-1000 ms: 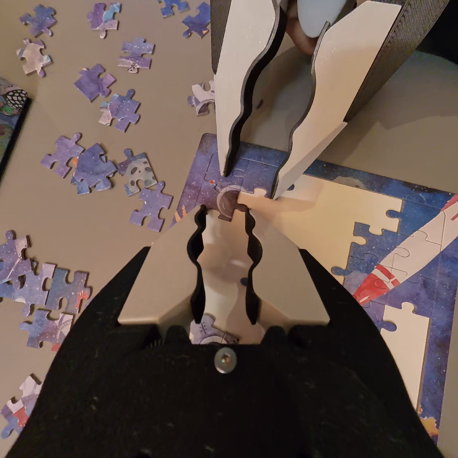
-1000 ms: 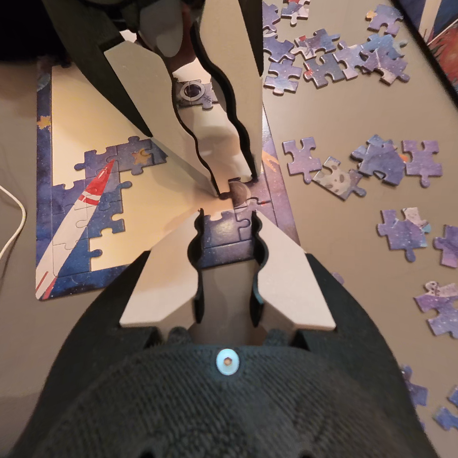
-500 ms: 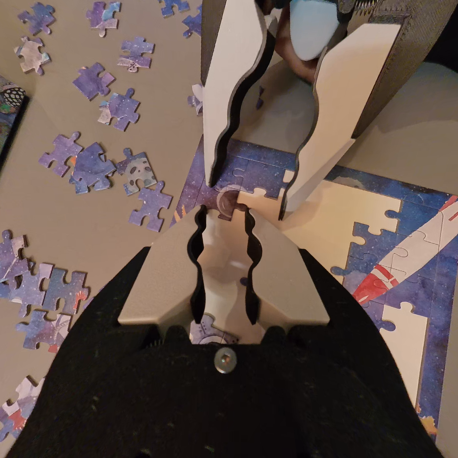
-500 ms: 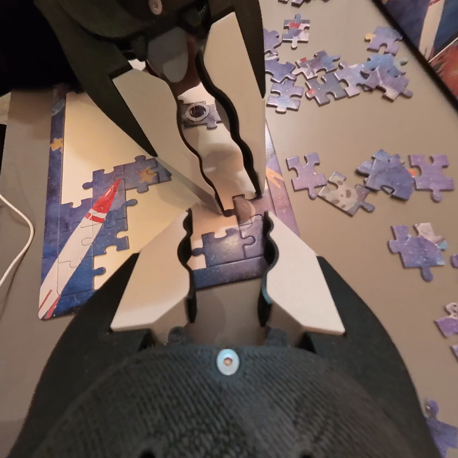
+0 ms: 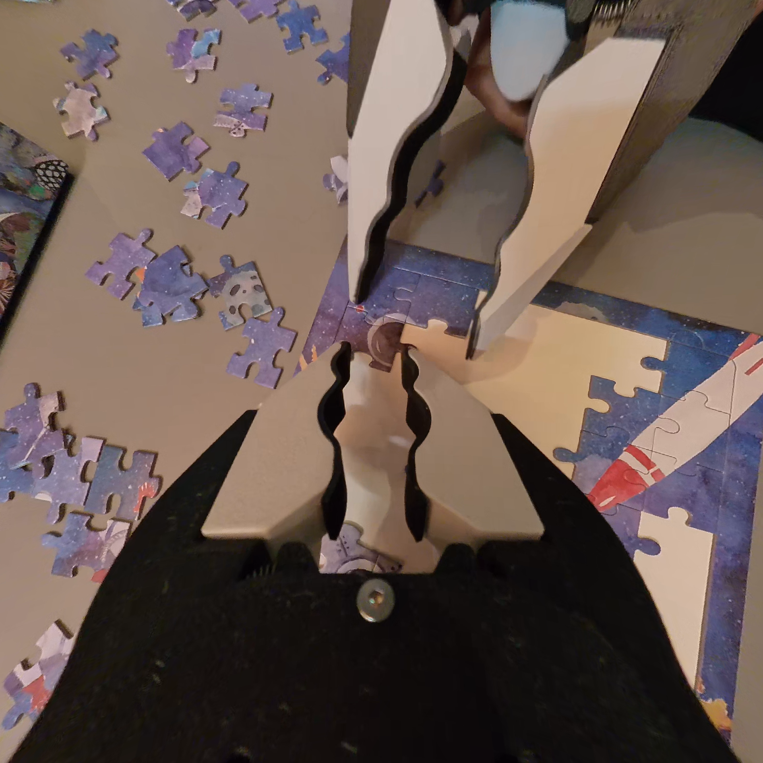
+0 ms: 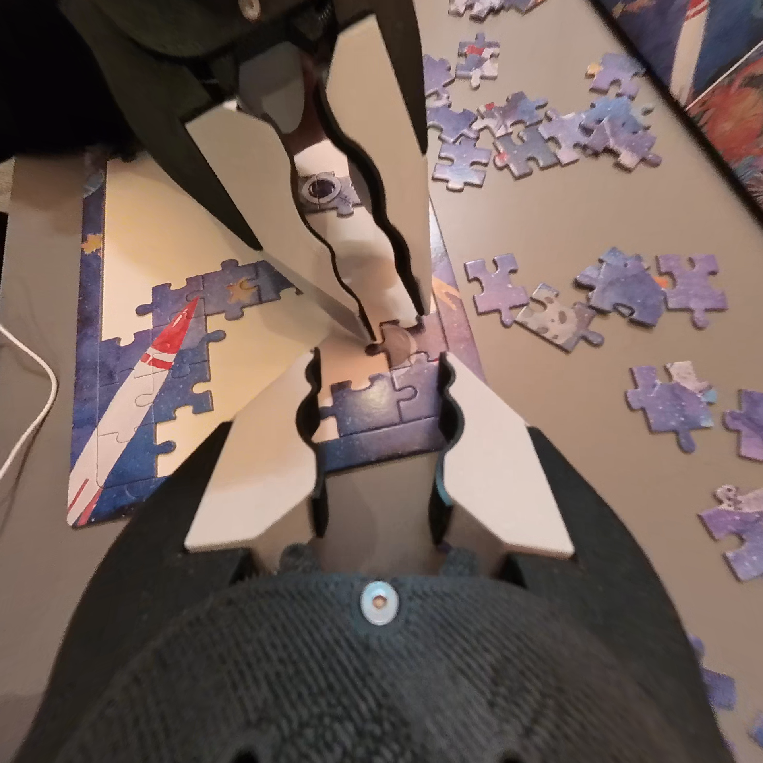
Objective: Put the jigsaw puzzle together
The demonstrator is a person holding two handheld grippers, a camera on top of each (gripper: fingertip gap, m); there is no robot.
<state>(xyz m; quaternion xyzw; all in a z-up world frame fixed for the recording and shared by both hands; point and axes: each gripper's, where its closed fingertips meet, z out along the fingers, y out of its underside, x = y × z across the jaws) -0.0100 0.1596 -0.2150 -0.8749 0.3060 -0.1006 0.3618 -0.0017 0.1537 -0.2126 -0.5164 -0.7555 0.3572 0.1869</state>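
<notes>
Spread much wider than a second back on the right gripper (image 6: 380,357), and drawn in a touch on the left gripper (image 5: 375,349). No shift among the loose pieces.

Closest in, from the left wrist view: narrowed to a slim gap, with both fingertips down on the puzzle board (image 5: 557,371). One tip either side of the planet piece (image 5: 386,336), touching it on both edges. Planet piece lying flat near the board's corner, slotted in against the purple border and the dark blue pieces (image 6: 384,404) next to it.

Just beyond and facing back: right gripper gaping wide, with nothing in its grasp. Tips set well apart, one low over the border strip by the corner, the other over the bare cream backing. Dark blue pieces flat on the board between them, with the pads clear of both.

Further across the board: a finished patch with a red-and-white rocket (image 5: 660,446), and bare cream backing all around it.

Off the board, on the tan table (image 5: 124,363): loose purple pieces (image 5: 173,285) scattered about, a grey cratered piece (image 5: 243,293) nearest the corner, and more in overlapping clusters farther out.

At the far edges: a dark-framed colourful picture (image 5: 20,206) on one side and a white cable (image 6: 37,396) on the other.
</notes>
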